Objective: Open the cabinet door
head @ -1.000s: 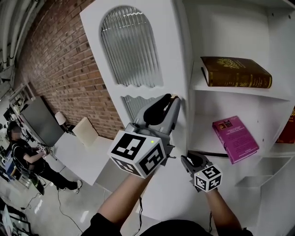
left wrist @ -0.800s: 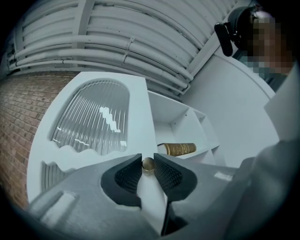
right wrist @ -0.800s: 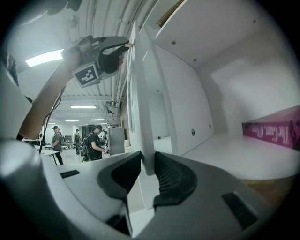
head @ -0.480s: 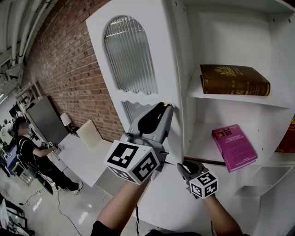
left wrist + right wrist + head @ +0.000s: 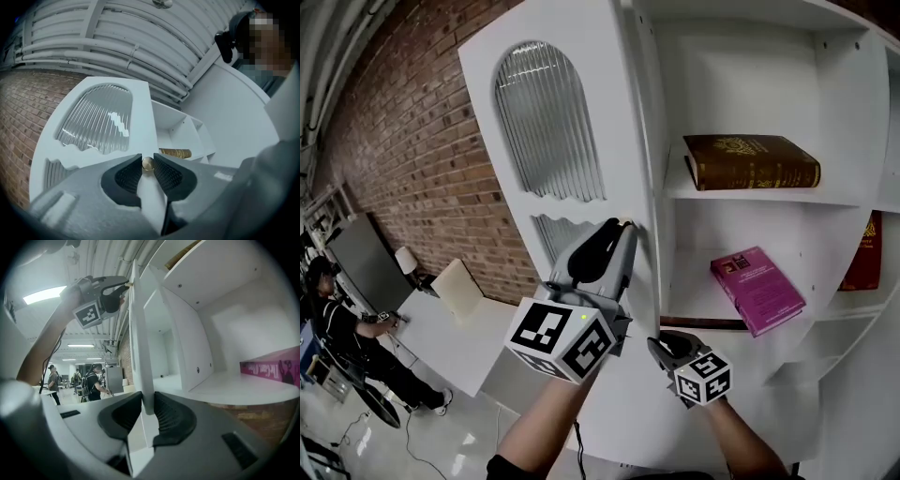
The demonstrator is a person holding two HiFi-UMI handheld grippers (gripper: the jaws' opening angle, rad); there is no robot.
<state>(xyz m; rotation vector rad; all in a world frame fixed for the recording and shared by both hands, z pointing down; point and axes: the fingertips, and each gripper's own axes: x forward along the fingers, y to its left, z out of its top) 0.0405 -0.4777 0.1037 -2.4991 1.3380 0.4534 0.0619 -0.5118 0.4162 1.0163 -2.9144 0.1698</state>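
While left tool (image 5: 622,230) pinches knob (image 5: 148,163), door edge (image 5: 141,362) clear

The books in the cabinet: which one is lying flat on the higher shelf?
The brown book with gold decoration. The magenta book sits lower down, and the red book is at the far right edge.

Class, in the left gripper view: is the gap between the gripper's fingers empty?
No, the left gripper pinches the round brass knob of the white cabinet door between its fingers.
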